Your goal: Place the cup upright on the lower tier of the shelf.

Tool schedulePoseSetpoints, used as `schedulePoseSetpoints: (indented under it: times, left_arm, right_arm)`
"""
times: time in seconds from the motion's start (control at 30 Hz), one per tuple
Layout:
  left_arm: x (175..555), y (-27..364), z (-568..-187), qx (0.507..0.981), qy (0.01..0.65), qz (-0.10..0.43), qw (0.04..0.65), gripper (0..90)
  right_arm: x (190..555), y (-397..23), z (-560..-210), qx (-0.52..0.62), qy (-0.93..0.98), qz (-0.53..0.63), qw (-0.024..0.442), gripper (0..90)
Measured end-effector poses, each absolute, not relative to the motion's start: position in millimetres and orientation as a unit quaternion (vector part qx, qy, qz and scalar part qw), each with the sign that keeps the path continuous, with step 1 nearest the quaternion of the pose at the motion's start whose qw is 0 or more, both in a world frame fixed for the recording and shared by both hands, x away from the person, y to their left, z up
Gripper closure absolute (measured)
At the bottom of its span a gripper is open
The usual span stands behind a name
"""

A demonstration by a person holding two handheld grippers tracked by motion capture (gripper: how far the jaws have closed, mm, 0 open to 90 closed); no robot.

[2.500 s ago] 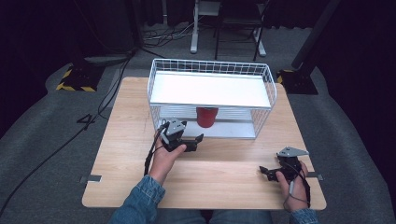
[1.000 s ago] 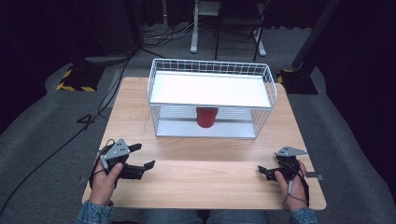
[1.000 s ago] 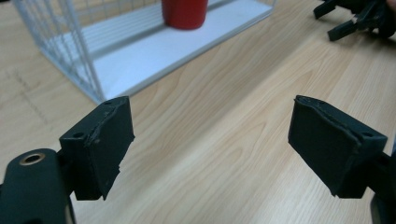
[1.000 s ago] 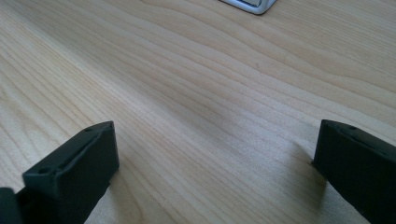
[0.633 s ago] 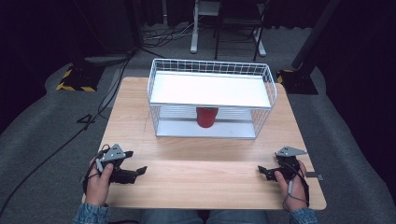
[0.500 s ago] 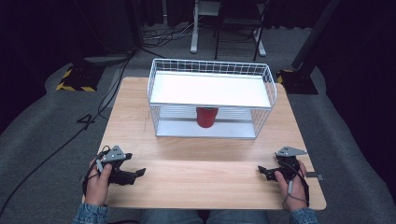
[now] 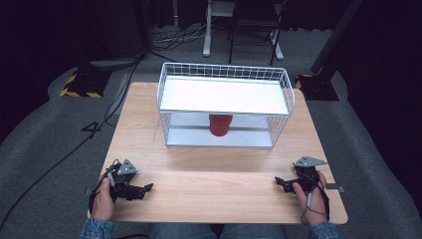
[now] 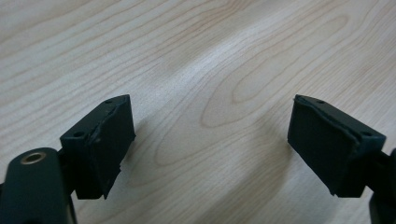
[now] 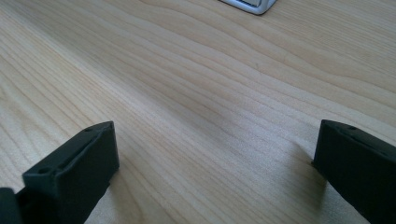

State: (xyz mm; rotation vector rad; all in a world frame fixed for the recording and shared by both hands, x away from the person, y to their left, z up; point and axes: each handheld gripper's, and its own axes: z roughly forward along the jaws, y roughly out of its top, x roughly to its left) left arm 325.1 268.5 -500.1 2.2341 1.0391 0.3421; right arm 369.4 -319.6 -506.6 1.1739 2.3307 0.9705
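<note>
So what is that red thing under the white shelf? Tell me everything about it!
It looks like a small red cup, round, slightly narrower toward the bottom and plain, with no handle showing. It stands upright on the lower grey shelf of the white wire rack, near the middle, right under the white upper shelf, which hides its rim. The rack's wires run in front of it. Nothing else touches it, and both grippers rest far off near the front edge of the wooden table. What it's made of, or whether anything is inside, can't be told.

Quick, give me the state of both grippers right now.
Left gripper: open, jaws wide apart over bare wood, holding nothing.
Right gripper: open, jaws wide apart, holding nothing.
</note>
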Motion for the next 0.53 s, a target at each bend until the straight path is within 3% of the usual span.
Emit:
schedulePoseSetpoints:
  times: [0.53]
  left_arm:
    - [325.6,269.7,-505.4,0.846,0.383,0.145,0.342,13.5]
  right_arm:
    - [369.1,-319.3,-506.6,0.413,0.825,0.343,0.177,0.4]
